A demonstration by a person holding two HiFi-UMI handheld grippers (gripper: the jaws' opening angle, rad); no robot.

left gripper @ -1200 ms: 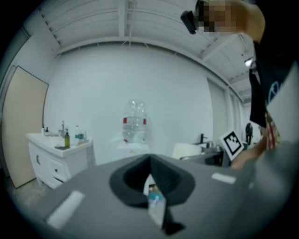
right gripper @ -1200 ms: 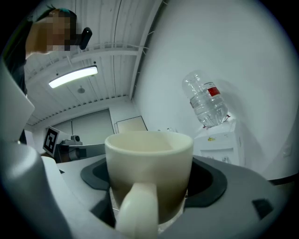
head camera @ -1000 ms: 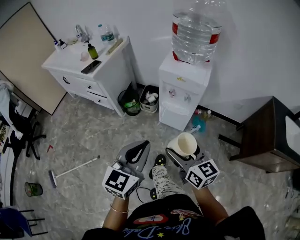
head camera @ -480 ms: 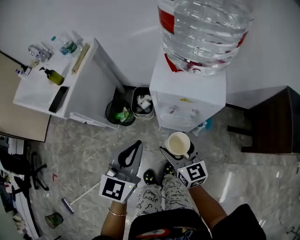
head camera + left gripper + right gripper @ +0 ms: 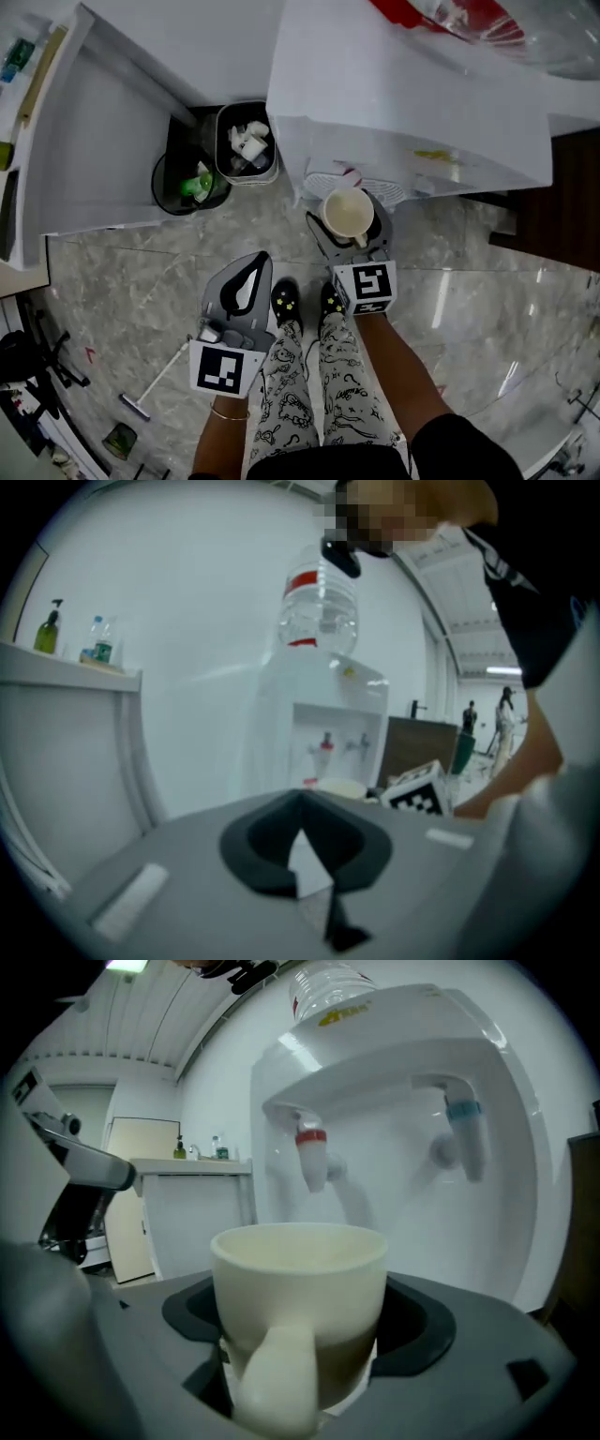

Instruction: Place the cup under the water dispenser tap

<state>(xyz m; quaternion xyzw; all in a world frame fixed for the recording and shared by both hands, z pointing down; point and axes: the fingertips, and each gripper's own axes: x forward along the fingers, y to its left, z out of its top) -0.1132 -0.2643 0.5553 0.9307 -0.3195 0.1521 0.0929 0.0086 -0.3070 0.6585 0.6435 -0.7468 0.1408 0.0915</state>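
R gripper (image 5: pixel 349 225) hugs the cup (image 5: pixel 300 1307) near the red tap (image 5: pixel 311 1155), L gripper (image 5: pixel 263 257) jaws together & empty; next: push cup under tap, let go.

Cream ceramic cup (image 5: pixel 347 214) before the white water dispenser (image 5: pixel 403 103).
Between the right gripper's (image 5: pixel 350 225) jaws, it sits below and in front of the red-capped tap (image 5: pixel 312 1154); a rectangular waste bin (image 5: pixel 248 176) stands left of the dispenser.
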